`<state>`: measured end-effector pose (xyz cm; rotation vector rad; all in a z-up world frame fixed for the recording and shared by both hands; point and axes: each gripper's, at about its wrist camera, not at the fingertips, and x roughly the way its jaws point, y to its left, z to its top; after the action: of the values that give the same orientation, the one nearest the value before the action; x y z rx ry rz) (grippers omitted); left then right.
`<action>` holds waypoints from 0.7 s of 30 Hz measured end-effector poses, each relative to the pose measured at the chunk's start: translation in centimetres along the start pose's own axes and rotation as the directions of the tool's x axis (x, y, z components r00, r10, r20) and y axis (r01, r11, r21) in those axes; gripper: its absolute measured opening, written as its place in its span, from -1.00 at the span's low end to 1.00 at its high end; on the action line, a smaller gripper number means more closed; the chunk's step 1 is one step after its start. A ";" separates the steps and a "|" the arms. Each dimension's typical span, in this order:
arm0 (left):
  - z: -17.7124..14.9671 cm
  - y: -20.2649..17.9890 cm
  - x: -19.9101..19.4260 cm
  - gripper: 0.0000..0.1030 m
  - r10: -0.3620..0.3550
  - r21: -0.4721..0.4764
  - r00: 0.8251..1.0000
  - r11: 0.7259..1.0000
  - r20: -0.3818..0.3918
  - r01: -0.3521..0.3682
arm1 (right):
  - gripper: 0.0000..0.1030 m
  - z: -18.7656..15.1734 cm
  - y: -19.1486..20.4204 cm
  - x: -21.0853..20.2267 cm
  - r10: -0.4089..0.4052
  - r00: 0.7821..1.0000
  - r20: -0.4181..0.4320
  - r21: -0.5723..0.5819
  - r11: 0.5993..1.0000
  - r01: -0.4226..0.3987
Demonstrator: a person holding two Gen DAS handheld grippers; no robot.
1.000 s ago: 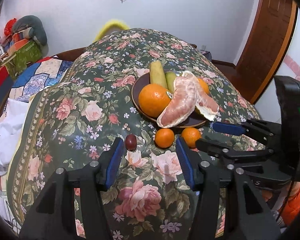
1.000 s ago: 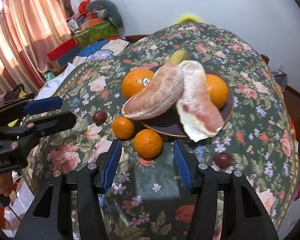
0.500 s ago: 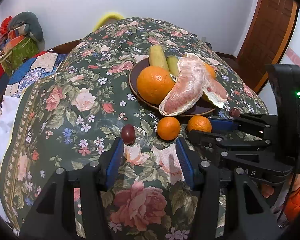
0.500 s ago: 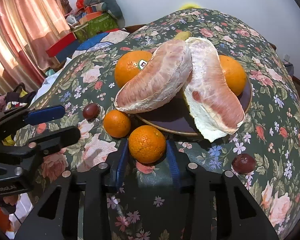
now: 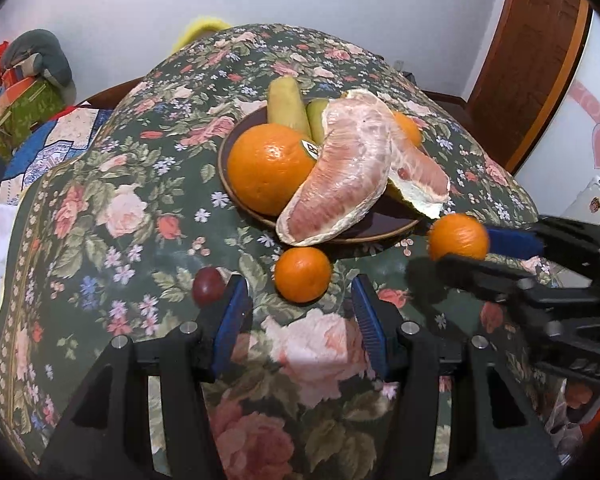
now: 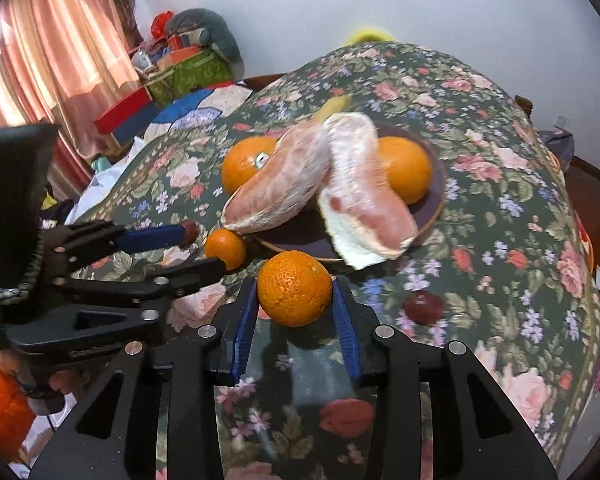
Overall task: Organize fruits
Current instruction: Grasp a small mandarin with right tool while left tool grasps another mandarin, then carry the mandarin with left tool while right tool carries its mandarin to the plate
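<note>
Mandarin (image 6: 295, 289) sits clamped in my right gripper (image 6: 295, 304), jaws just closed across its widest part, at 6 o'clock off the plate (image 6: 436, 204); skin's soft, so easy squeeze, while left gripper (image 5: 301, 312) hangs open w/ a second mandarin (image 5: 302, 275) ahead.

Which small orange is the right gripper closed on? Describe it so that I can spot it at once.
Find the dark plate of fruit on the floral cloth. Two small oranges sit just off its near rim; the held orange is pinched between the right gripper's blue pads, unlike the free one.
</note>
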<state>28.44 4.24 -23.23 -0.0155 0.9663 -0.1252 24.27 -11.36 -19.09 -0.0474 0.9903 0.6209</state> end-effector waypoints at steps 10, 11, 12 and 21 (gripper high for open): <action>0.7 -0.6 2.0 -0.18 0.005 0.002 1.000 1.000 -0.024 -0.005 | -0.34 0.3 -1.8 -1.1 -0.017 0.999 0.035 0.031 0.999 0.016; 0.7 -0.7 2.1 -0.20 0.015 0.005 1.000 1.000 -0.021 -0.015 | -0.34 0.3 -1.9 -1.1 -0.019 0.999 0.035 0.033 0.999 0.018; 0.8 -0.7 2.2 -0.26 0.023 0.005 1.000 1.000 -0.020 -0.023 | -0.34 0.3 -1.9 -1.1 -0.020 0.999 0.036 0.036 0.999 0.019; 0.3 -0.6 1.2 -0.35 0.027 0.011 1.000 1.000 -0.009 -0.027 | -0.34 0.3 -2.3 -2.1 -0.030 0.998 0.053 0.041 0.999 0.028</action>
<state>29.33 3.52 -24.02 0.0084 0.9745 -0.1059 24.81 -14.14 -17.80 -0.0099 0.9486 0.5730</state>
